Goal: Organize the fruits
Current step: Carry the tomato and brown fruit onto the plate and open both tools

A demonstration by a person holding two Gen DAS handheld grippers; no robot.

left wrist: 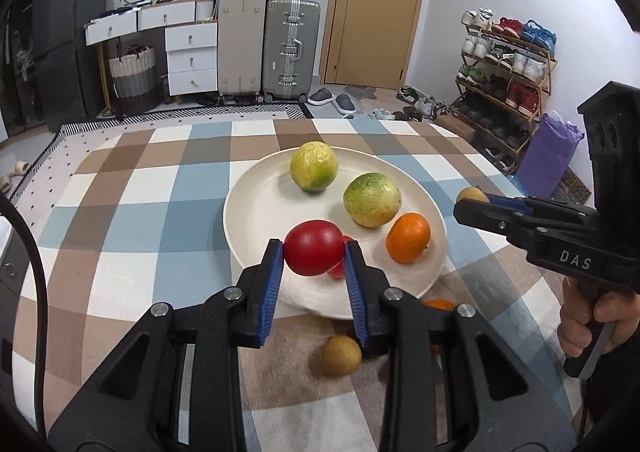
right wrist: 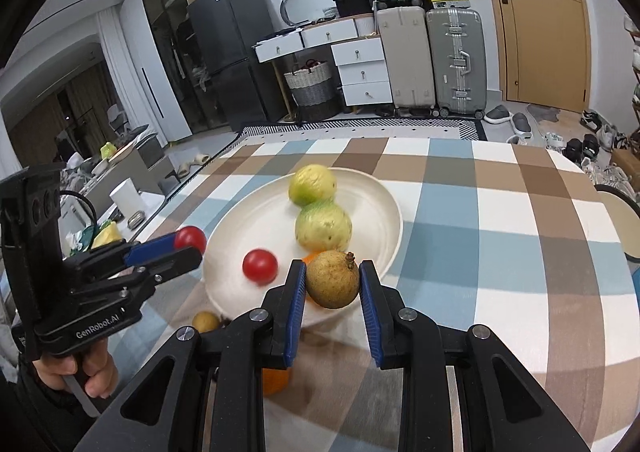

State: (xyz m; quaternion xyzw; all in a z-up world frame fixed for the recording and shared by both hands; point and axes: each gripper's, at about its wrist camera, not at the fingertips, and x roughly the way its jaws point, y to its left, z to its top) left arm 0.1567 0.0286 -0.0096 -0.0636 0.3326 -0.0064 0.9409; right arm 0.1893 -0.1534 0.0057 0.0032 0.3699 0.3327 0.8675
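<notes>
Left tongs (left wrist: 314,252) clamp a red tomato (left wrist: 314,247) above the white plate (left wrist: 248,220), while right tongs (right wrist: 331,280) pinch a brown longan (right wrist: 332,279).

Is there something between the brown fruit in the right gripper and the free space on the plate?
Nothing visible blocks it. The right gripper holds the brown fruit above the near rim of the plate. The small tomato lies left of it, the green fruit behind it.

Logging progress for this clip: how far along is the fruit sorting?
Done: two green fruits and an orange sit on the plate. In hand: left gripper holds a tomato, right gripper a brown fruit. Left: a small brown fruit on the tablecloth.
</notes>
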